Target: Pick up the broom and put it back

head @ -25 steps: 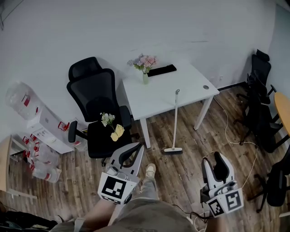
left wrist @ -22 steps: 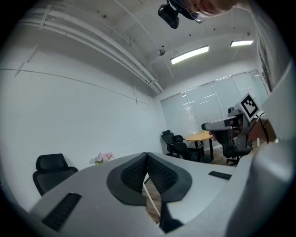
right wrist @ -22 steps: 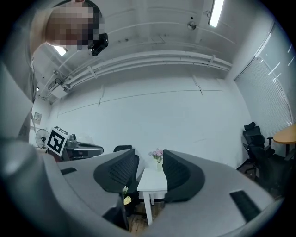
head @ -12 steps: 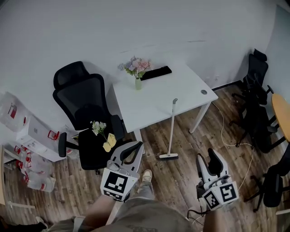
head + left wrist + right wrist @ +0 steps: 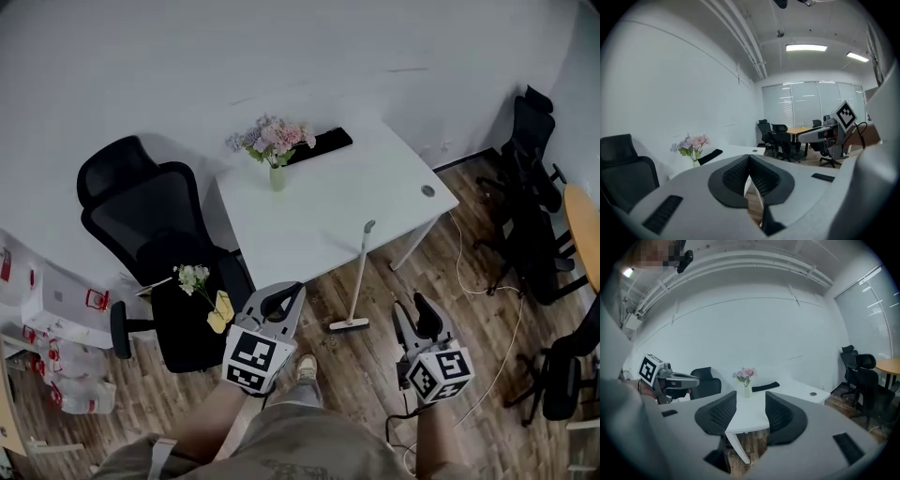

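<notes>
The broom (image 5: 359,277) leans against the front edge of the white table (image 5: 323,211), with its grey handle tip at the tabletop rim and its white head on the wooden floor. In the head view my left gripper (image 5: 291,291) is low and just left of the broom head, clear of it. Its pads meet at the tips in the left gripper view, so this gripper (image 5: 749,158) is shut and holds nothing. My right gripper (image 5: 415,302) hovers right of the broom head. It stands open (image 5: 751,404), and only the table shows in the gap.
A black office chair (image 5: 155,220) with a small bunch of flowers (image 5: 197,279) on its seat stands left of the table. A vase of flowers (image 5: 275,142) and a black bar (image 5: 319,142) sit on the tabletop. More black chairs (image 5: 530,216) and a floor cable (image 5: 469,272) lie to the right.
Both grippers have moved forward and lower, closer to the table and broom. The table and broom now sit nearer in the head view. The broom itself has not moved.
</notes>
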Demonstrator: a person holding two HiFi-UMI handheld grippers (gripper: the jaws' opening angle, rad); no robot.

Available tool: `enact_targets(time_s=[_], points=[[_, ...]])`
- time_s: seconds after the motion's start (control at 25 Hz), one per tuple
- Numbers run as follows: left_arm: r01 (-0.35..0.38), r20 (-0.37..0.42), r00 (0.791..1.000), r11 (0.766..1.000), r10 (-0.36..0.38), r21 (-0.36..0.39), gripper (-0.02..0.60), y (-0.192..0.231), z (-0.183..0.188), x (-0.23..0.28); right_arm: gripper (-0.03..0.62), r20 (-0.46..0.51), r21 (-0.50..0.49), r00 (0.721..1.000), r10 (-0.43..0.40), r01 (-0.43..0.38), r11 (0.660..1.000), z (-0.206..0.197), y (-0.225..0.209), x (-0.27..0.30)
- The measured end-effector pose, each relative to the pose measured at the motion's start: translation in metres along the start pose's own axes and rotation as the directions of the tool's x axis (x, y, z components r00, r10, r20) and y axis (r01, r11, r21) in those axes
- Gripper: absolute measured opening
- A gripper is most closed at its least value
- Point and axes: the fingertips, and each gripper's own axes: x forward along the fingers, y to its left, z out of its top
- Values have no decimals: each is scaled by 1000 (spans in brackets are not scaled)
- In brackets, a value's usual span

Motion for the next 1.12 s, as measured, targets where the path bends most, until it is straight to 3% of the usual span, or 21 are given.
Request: enact_targets(time_s=[0.16, 0.28, 0.56, 1.12], points=[[35, -66, 997, 999, -37, -36, 17, 27, -23, 35, 192, -63, 86, 998, -6, 12, 996, -18, -14, 50], [65, -81, 994, 995, -70, -72, 17, 42, -33, 61, 192, -97, 91, 995, -24, 33, 995, -26, -26, 83], [122, -149, 980, 990, -131, -66, 17, 53, -56, 112, 192, -196, 82, 979, -62, 79, 993, -68, -59, 143], [77, -292, 951, 991, -107, -111, 17, 60, -123, 175, 195, -335, 62, 942, 17, 4, 998, -146, -97, 217]])
